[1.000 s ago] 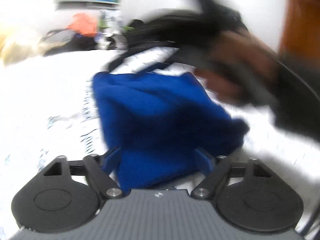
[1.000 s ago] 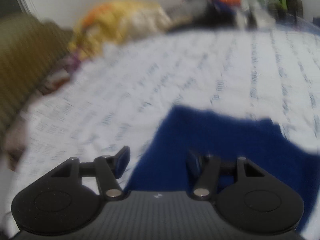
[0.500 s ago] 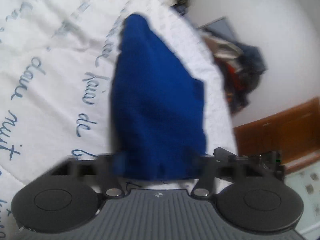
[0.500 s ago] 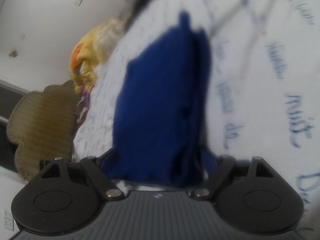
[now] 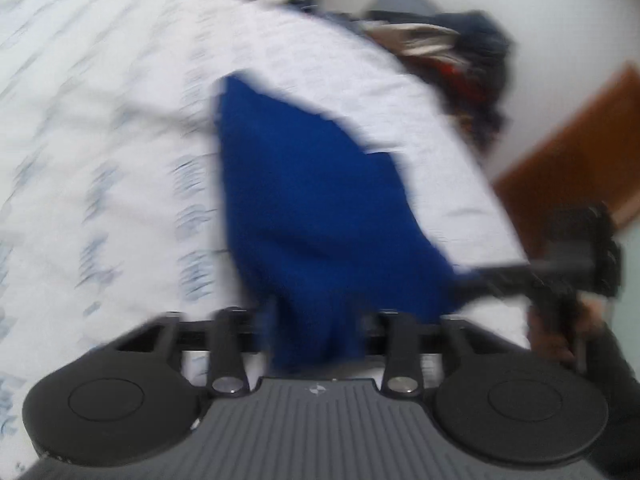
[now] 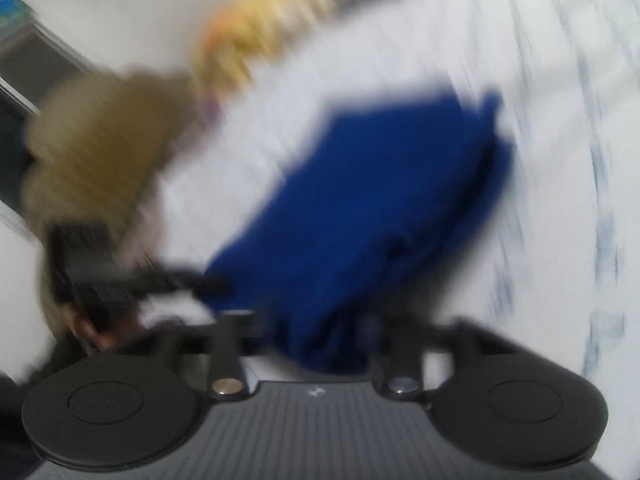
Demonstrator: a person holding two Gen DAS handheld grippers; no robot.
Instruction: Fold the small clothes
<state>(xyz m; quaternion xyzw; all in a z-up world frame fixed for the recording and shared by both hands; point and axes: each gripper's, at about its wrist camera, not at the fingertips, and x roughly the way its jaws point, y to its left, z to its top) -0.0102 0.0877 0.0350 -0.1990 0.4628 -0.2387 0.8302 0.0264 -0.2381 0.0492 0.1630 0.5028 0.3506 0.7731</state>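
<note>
**Blue cloth between two claws on the bed**

Left wrist view: The picture is blurry. A soft, deep blue piece of clothing (image 5: pixel 320 208) lies on a white bed cover with blue writing (image 5: pixel 100 140). Its near end bunches up and sits between the two fingers of the left claw (image 5: pixel 316 320). The claw's jaws are opening, and it is too blurry to tell if the pads press the cloth. The far end of the blue cloth points to the far edge of the bed. At the right edge of the bed, the right claw (image 5: pixel 472 280) reaches in from the side and touches the near right corner of the cloth. A hand (image 5: pixel 560 332) holds that claw. Past the bed there is a dark pile of clothes (image 5: pixel 460 60) and a brown wooden door (image 5: pixel 580 148).

Right wrist view: This picture is blurry too. The blue cloth's (image 6: pixel 380 200) near end sits between the fingers of the right claw (image 6: pixel 316 328). The jaws stand about halfway apart, and I cannot tell if they squeeze the cloth. At the left, the left claw (image 6: pixel 216 280) touches the cloth's near left corner. Beyond the bed's left edge are a tan padded thing (image 6: pixel 92 140) and a yellow bundle (image 6: pixel 260 28).
</note>
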